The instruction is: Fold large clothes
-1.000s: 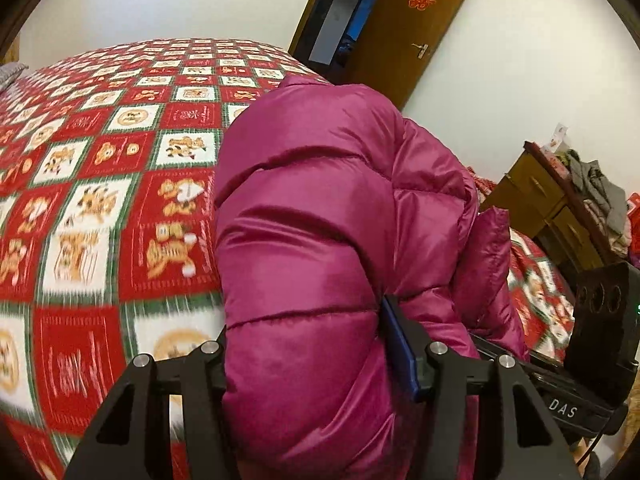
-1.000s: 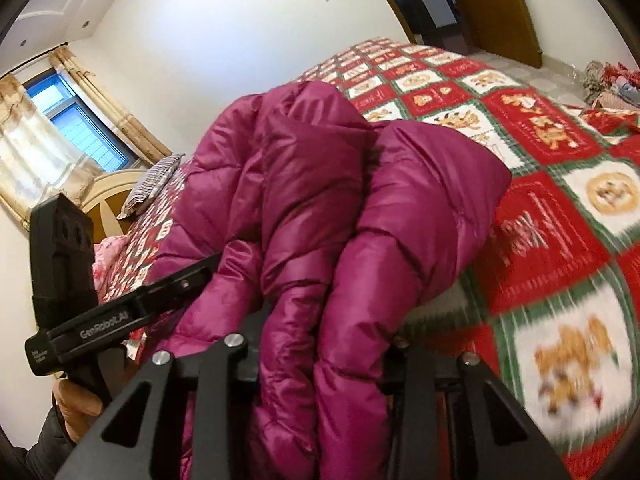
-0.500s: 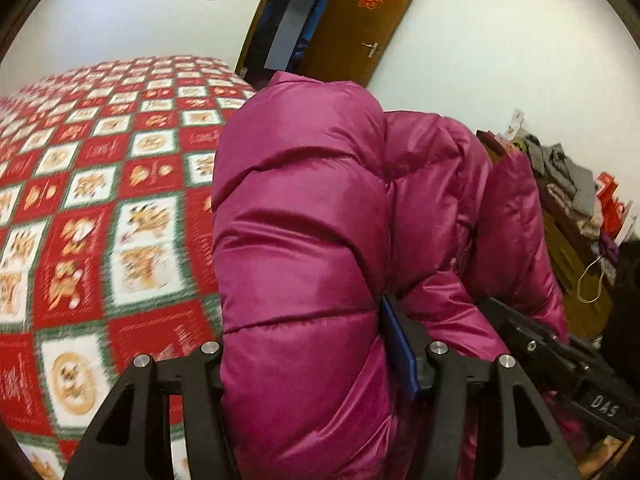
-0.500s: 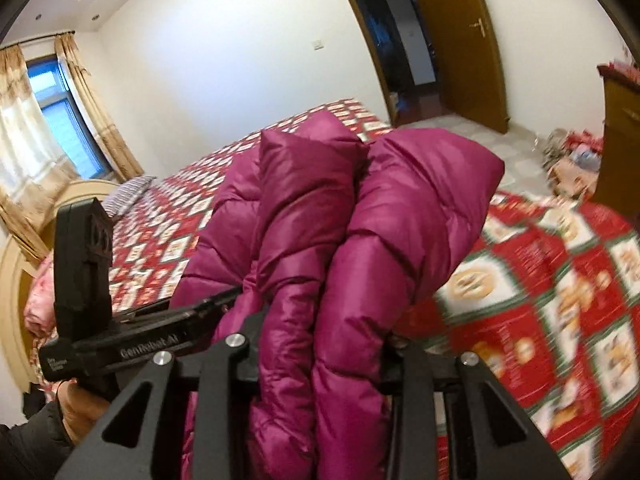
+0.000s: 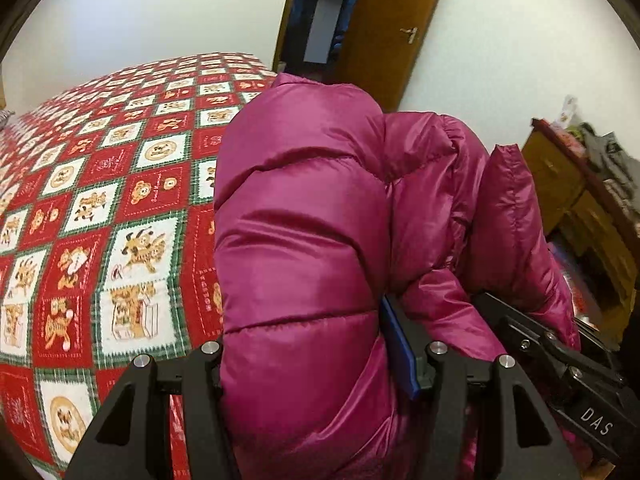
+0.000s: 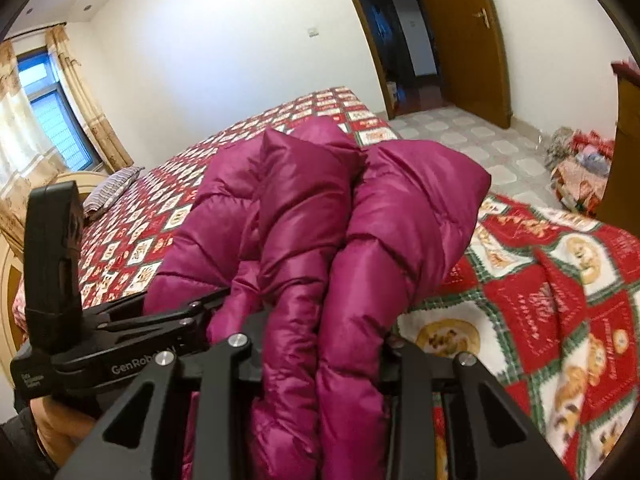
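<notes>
On black gripper arms (image 6: 120, 364), "GenRobot.AI", "DAS"

The room is evenly bright with soft daylight from the curtained blue-framed window (image 6: 48, 120) on the far left of the right wrist view, and the glossy magenta quilted down jacket (image 5: 304, 264) carries pale sheen along its puffed ridges with dark creases between them. Both fisheye views bend the brown wooden door (image 6: 460, 36) and the white walls into curves and fade to black corners. The red, white and green patterned bedspread (image 6: 560, 320) smears with motion blur near the right edge.
</notes>
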A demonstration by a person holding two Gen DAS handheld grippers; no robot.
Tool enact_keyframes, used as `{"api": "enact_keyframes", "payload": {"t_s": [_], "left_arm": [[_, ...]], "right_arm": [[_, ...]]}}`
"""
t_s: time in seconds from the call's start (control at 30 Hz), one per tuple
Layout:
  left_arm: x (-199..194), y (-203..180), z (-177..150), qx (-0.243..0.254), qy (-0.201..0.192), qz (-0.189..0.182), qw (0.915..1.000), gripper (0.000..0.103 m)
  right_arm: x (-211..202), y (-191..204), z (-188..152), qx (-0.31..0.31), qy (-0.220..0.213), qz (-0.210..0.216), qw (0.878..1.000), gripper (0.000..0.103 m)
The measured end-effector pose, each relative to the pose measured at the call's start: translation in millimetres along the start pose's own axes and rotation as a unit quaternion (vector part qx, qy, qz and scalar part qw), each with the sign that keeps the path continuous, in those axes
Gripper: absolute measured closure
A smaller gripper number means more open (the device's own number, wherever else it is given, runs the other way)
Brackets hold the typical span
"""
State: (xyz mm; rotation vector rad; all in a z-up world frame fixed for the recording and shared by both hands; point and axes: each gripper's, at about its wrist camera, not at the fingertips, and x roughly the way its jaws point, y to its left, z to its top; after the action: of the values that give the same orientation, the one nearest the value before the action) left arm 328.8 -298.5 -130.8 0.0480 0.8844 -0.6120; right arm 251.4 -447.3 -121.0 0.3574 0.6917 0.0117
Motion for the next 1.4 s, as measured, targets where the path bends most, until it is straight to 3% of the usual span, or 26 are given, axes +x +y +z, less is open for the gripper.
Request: {"api": "enact_keyframes", "payload": {"t_s": [0.37,0.5,0.87,1.4], "left_arm": [[37.4,-8.8,7.5,0.022,0.001,0.057,0.9982,0.045],[47.2,-7.4,3.0,0.022,-0.003,0.065,0.9976,0.038],[54.4,-13.1,1.4,0.037,-0.003,0.086,0.9956,0.03],[60.6,-34.4,-8.3,0.113,-0.018,0.13,0.9848,0.029]], "right_arm": [[31.7,-17.6,2.8,0.019,0.03,-0.033,0.999,0.069],[35.9,-32.3,-2.9,0.044,0.039,-0.032,0.998,0.066],[33.2,-38.0,-8.3,0.061,0.053,-0.047,0.996,0.06],[20.1,-38.7,-18.4,0.067,0.063,-0.075,0.993,0.056]]}}
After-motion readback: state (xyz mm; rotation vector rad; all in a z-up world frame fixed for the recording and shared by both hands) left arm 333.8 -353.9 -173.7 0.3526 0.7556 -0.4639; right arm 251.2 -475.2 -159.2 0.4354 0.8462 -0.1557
